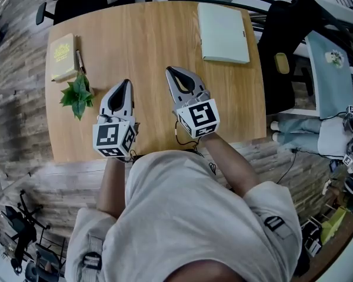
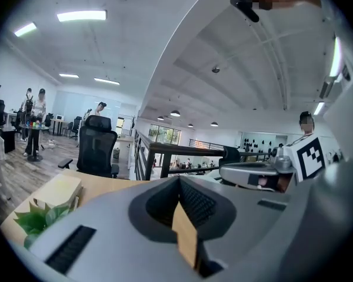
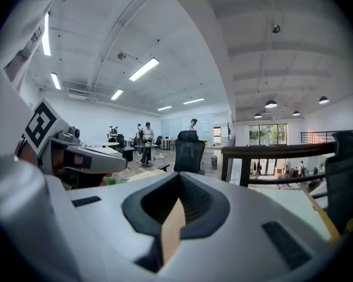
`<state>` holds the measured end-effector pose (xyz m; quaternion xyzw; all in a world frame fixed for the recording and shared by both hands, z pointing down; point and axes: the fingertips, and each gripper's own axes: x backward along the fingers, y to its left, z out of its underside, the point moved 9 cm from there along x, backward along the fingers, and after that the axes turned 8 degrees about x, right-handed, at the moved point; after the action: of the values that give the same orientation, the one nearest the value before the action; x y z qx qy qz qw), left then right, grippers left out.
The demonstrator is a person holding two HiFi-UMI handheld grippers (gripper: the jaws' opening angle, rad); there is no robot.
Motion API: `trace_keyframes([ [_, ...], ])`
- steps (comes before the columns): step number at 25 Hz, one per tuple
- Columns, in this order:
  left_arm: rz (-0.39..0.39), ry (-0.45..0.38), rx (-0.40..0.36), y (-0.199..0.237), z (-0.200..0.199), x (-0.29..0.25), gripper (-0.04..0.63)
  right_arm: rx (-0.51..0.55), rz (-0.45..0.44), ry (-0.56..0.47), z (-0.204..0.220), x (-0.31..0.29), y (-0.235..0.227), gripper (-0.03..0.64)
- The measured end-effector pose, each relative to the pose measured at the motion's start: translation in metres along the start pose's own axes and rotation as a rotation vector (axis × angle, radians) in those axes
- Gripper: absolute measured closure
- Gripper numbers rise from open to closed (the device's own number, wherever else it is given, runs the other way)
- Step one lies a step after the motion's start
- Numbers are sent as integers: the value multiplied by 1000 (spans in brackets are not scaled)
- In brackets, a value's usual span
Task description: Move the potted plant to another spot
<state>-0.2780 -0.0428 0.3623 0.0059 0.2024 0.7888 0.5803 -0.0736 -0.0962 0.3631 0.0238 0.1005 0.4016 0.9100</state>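
Note:
The potted plant [image 1: 76, 96], a small bunch of green leaves, stands on the wooden table [image 1: 147, 40] near its left edge. In the left gripper view the plant [image 2: 42, 218] shows at the lower left. My left gripper [image 1: 126, 84] hangs above the table just right of the plant, shut and empty. Further right, my right gripper [image 1: 170, 71] is shut too, with nothing in it. Both point nearly level across the table. Each gripper view shows its own jaws closed tip to tip, the left gripper [image 2: 179, 178] and the right gripper [image 3: 179, 175].
A yellow book [image 1: 63, 56] and a pen [image 1: 80, 61] lie just behind the plant. A pale green notebook [image 1: 223, 32] lies at the table's far right. A black chair [image 1: 285, 51] stands by the right edge, another chair [image 2: 97, 151] beyond the far side. People stand far off.

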Motion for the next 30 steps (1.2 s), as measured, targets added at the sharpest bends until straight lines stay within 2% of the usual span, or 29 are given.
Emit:
trace_keyframes([
  [10, -9, -81, -32, -7, -28, 11, 583, 31, 20, -73, -33, 5, -2, 614],
  [30, 20, -107, -53, -12, -43, 12, 583, 57, 50, -120, -53, 9, -6, 614],
])
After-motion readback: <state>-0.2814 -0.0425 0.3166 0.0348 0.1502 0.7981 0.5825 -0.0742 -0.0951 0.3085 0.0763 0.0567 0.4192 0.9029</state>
